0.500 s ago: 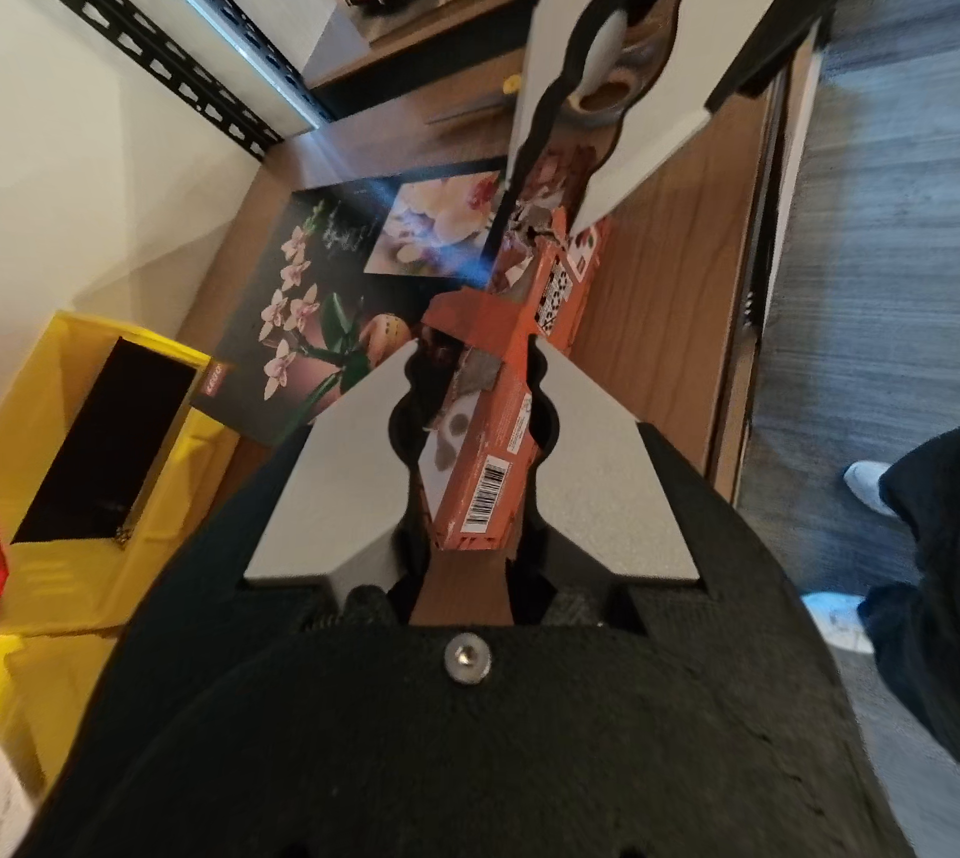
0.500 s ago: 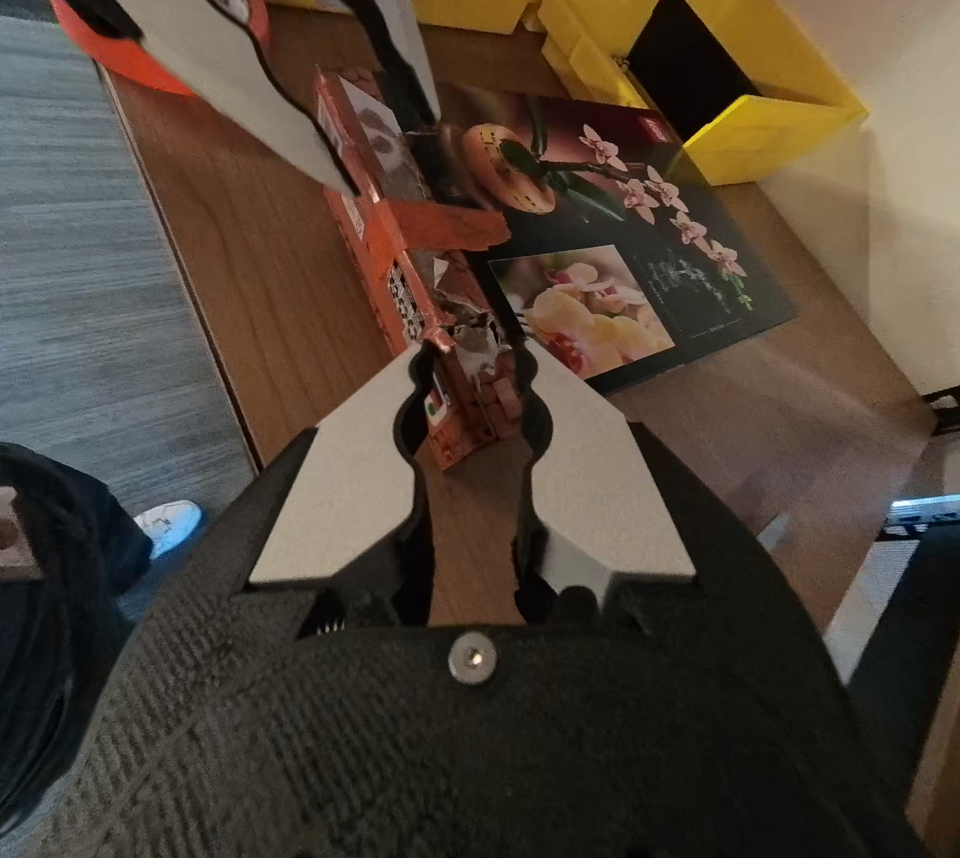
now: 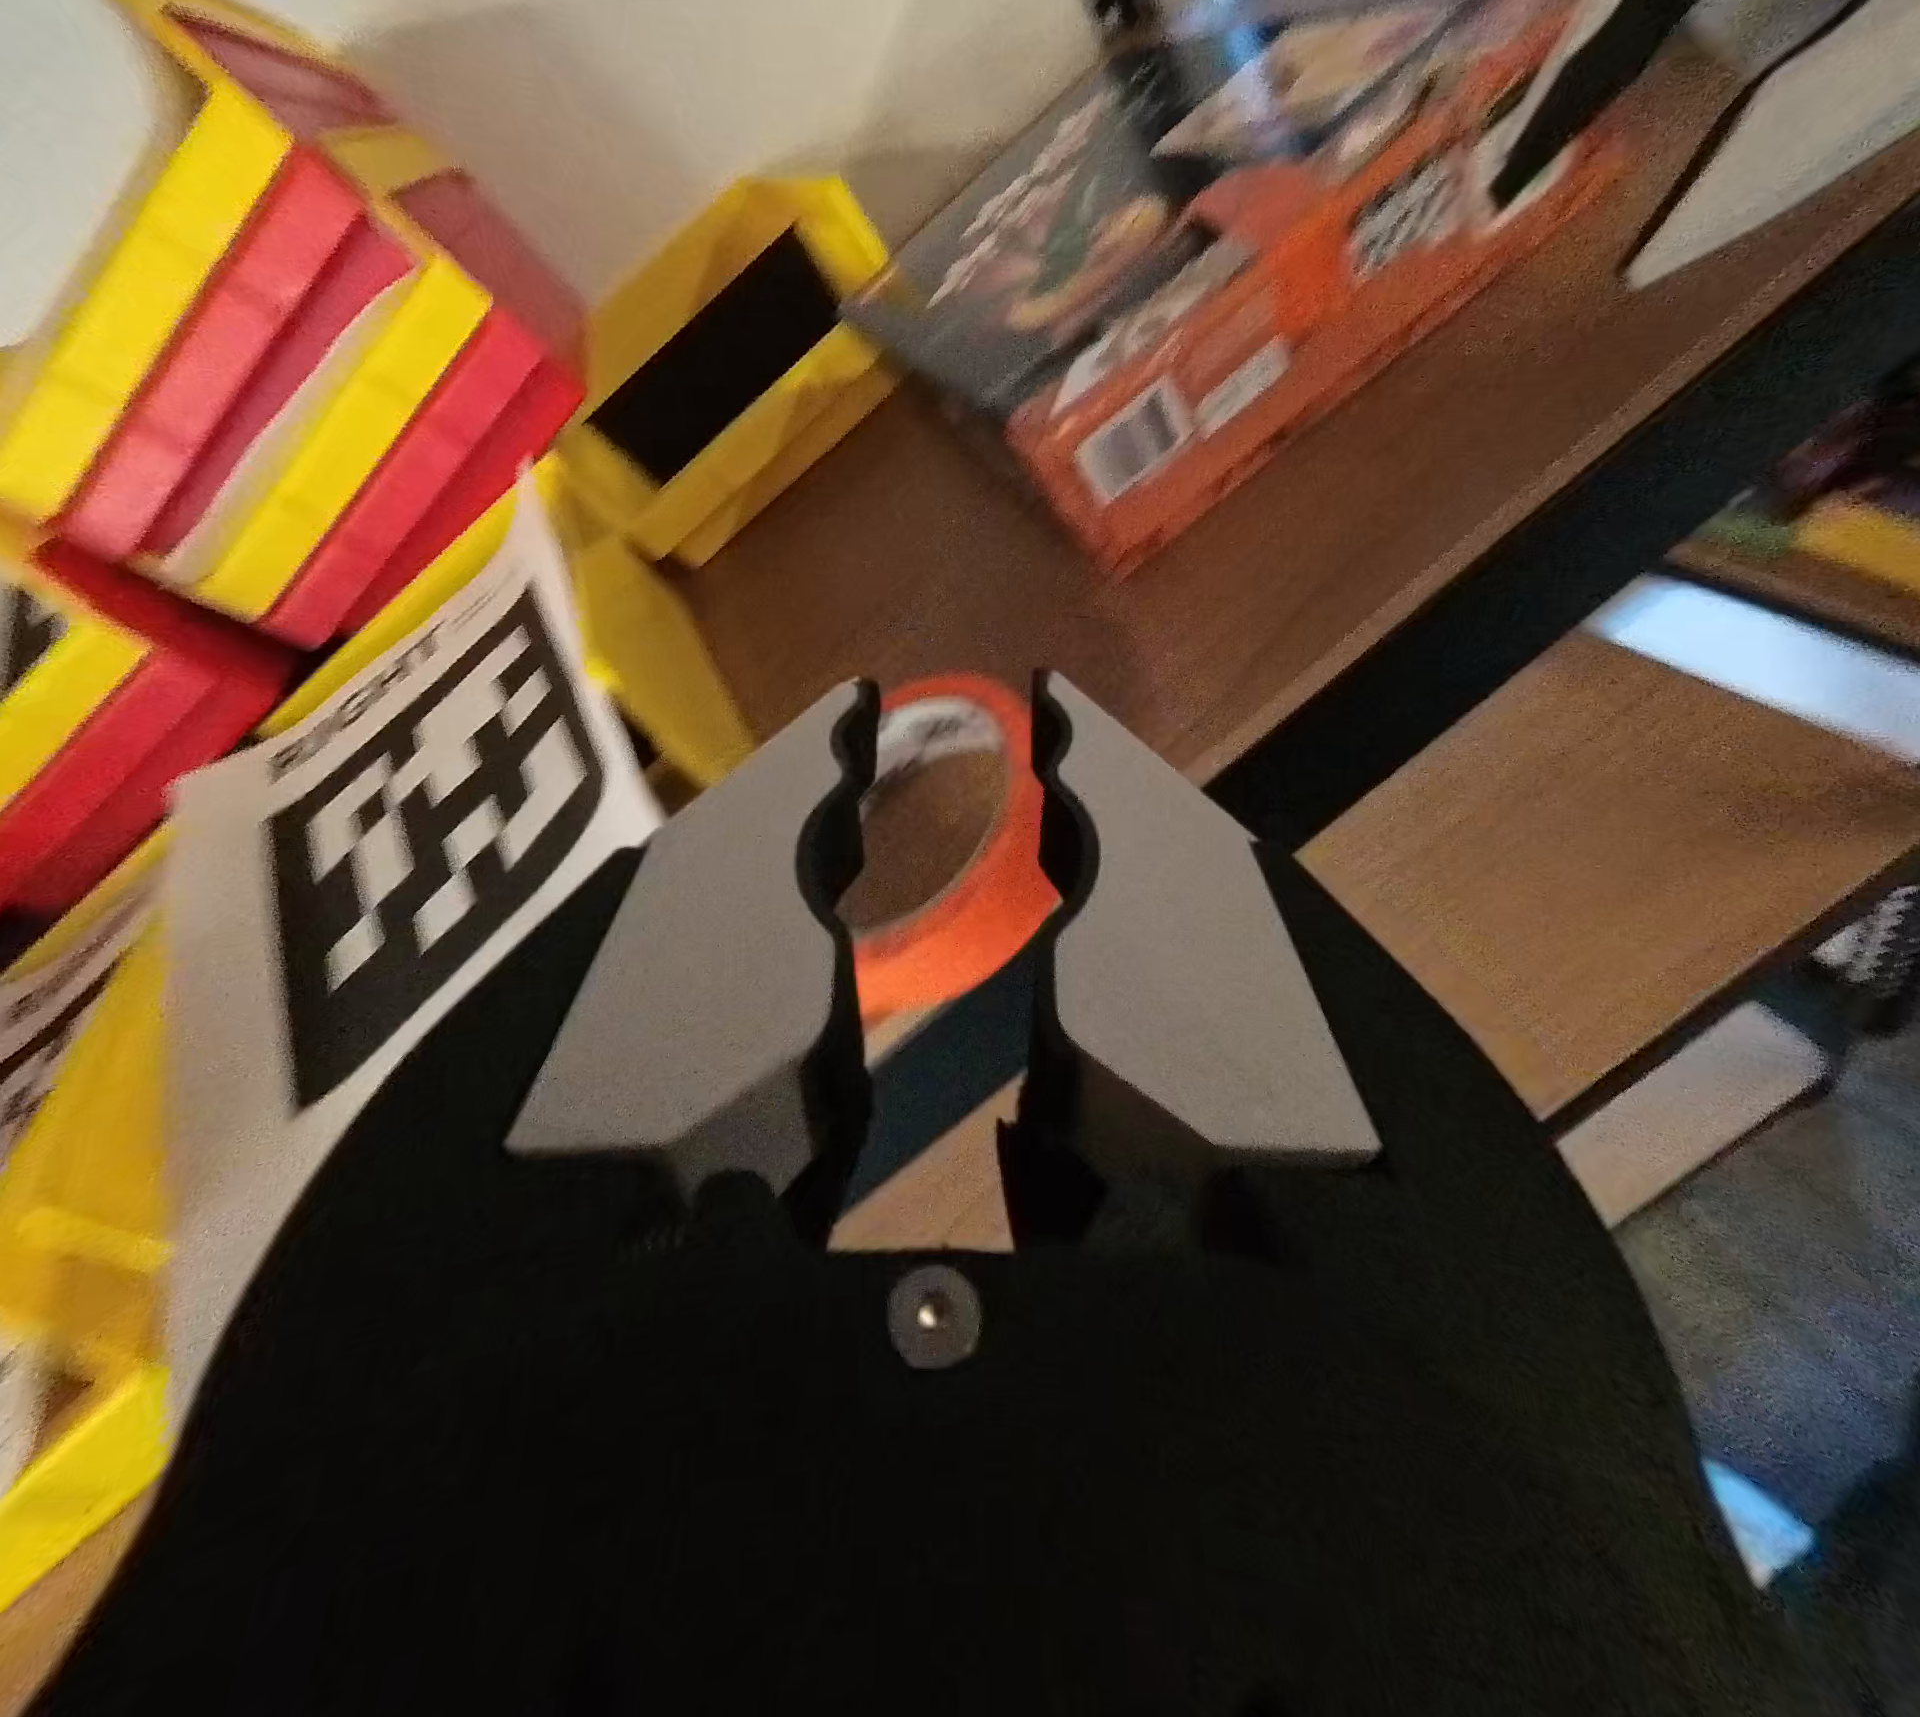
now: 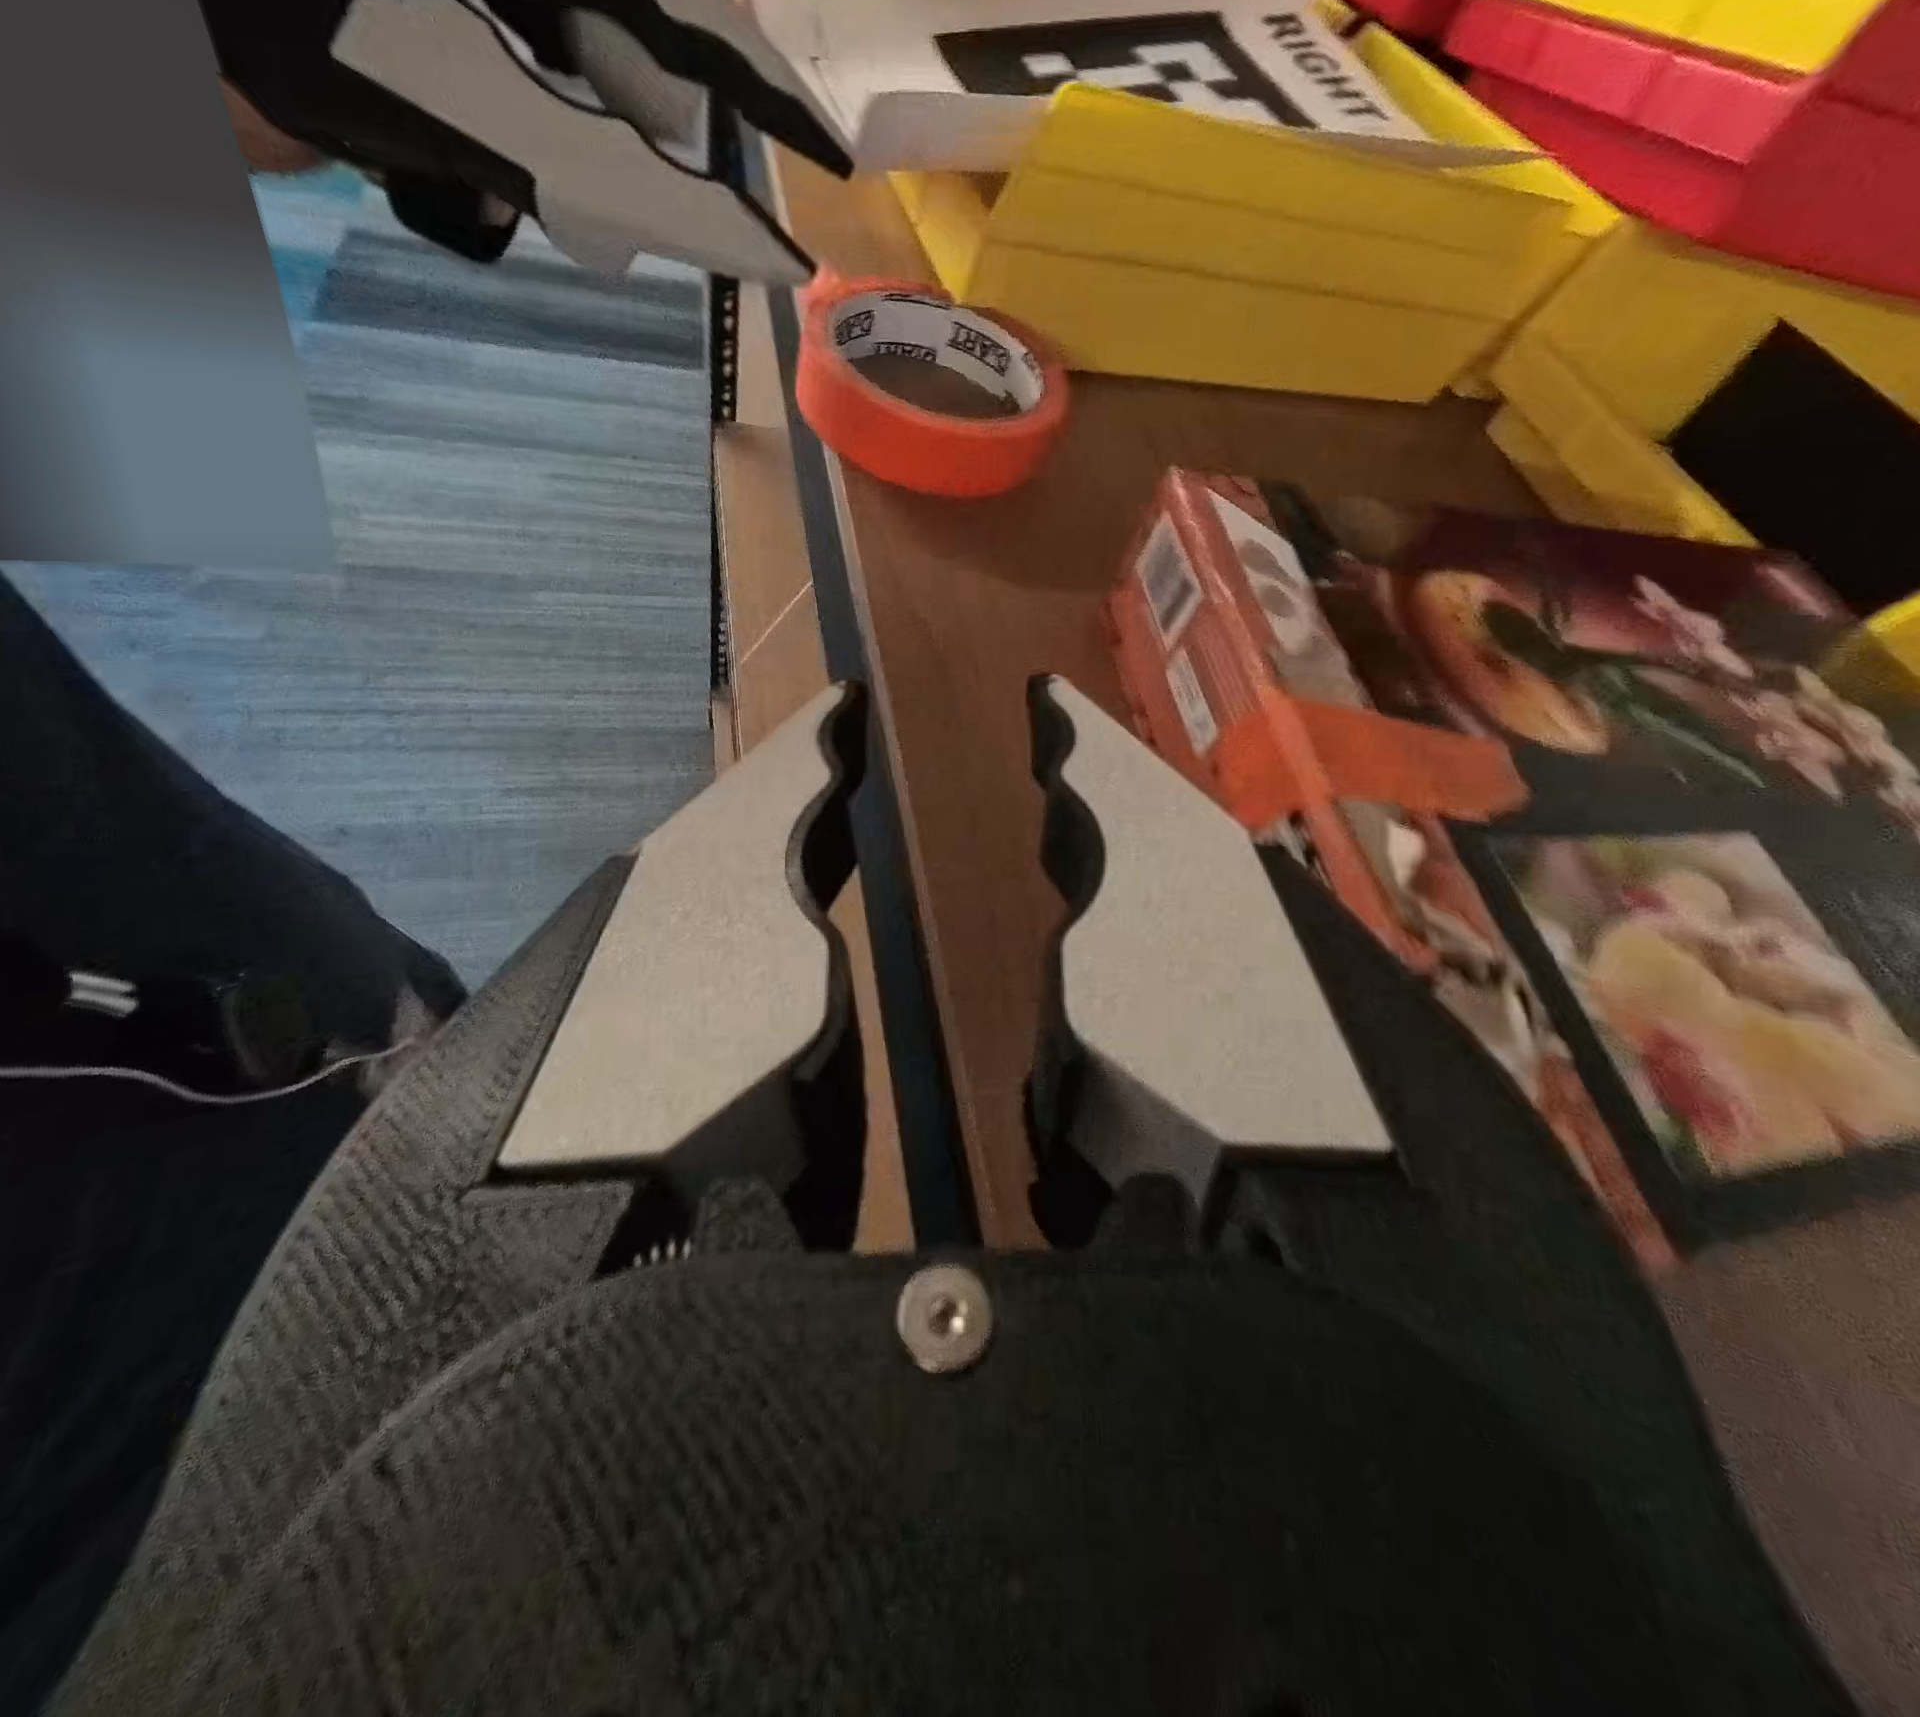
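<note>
- Left gripper (image 3: pixel 948 699) stood with fingers parted by a narrow gap, nothing between them; an orange tape roll (image 3: pixel 940 846) showed through the gap, lying flat on the wooden table (image 3: pixel 935 545) near its front edge
- In the right wrist view the same left gripper (image 4: pixel 821 218) hung just above and beside the tape roll (image 4: pixel 930 389), its lower tip close to the roll's rim; contact could not be told
- Right gripper (image 4: pixel 945 693) also stood apart and empty, tips over the dark front edge of the table (image 4: pixel 977 628), well short of the tape roll
- Orange carton (image 4: pixel 1195 628) lay just right of the right gripper's fingers, an orange flap sticking out across a dark flat box printed with flowers (image 4: pixel 1662 784); carton and box touched side by side
- In the left wrist view the carton (image 3: pixel 1247 379) and the flower box (image 3: pixel 1039 265) lay farther back on the table, with the right gripper (image 3: pixel 1558 233) above the carton's far end; view blurred
- Yellow and red bins (image 4: pixel 1558 5) were stacked at the back, a white sheet with a black square marker (image 4: pixel 1091 57) propped on a yellow bin just behind the tape roll
- Same sheet (image 3: pixel 416 815) showed left of the left gripper, red and yellow bins (image 3: pixel 270 379) behind it
- Person's dark-clothed leg (image 4: pixel 156 992) stood on grey flooring left of the table
</note>
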A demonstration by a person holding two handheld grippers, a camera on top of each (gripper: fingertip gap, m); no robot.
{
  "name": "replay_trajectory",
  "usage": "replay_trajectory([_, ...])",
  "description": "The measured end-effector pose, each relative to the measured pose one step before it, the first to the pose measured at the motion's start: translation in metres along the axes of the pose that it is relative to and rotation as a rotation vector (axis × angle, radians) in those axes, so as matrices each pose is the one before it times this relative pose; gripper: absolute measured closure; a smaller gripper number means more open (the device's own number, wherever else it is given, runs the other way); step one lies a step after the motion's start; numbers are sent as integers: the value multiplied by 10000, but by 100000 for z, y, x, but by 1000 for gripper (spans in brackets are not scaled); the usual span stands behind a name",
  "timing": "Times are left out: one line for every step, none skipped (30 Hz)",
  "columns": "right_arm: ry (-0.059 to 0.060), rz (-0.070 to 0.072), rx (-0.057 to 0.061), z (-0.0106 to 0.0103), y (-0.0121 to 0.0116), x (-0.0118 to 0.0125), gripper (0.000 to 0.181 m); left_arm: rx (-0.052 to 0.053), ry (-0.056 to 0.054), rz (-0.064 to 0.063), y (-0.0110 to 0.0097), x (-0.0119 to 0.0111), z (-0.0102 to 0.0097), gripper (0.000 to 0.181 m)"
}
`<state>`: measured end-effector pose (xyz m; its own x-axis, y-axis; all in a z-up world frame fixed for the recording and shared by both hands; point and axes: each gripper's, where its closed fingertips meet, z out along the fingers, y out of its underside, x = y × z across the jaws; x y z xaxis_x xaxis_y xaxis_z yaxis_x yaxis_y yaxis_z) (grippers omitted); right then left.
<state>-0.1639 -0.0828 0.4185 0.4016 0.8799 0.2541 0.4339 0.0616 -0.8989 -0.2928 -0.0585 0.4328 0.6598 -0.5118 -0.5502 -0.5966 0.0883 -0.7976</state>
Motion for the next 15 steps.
replay_trajectory([-140,-351,-153,1287,-153,-259,151,-374,-132,70,1242,-407,-324,152])
replay_trajectory([-244,-231,-93,1257,-267,-308,151,-228,233,-67,952,107,16,148])
replay_trajectory([-446,-60,12,1193,-465,-570,150,-44,255,-44,566,180,226,144])
replay_trajectory([-478,-21,80,1098,-580,-601,150,66,64,158,403,-36,268,141])
replay_trajectory([-339,-57,61,1029,-506,-375,150,-8,-75,353,462,-214,371,141])
replay_trajectory([-256,-95,-38,969,-293,-269,150,-115,-88,442,426,-192,433,141])
replay_trajectory([-217,-131,-155,917,-126,-233,149,-2,55,534,104,160,382,140])
replay_trajectory([-146,-193,-152,860,-125,-166,148,115,220,516,-179,495,423,141])
replay_trajectory([-73,-199,-92,797,-187,-91,147,57,414,329,-147,710,509,144])
replay_trajectory([-77,-167,-50,713,-204,-106,146,-76,496,205,86,732,615,145])
replay_trajectory([-22,-136,-44,647,-152,-67,145,-226,236,190,363,294,611,145])
replay_trajectory([116,-100,-74,548,-37,68,144,-153,202,214,250,294,432,148])
replay_trajectory([130,-101,-60,443,-6,-35,143,110,268,204,-209,423,126,160])
replay_trajectory([123,-68,1,313,-38,-175,143,25,30,184,-105,73,40,161])
replay_trajectory([164,-47,79,171,-54,-206,143,-1,43,164,-20,94,-69,162])
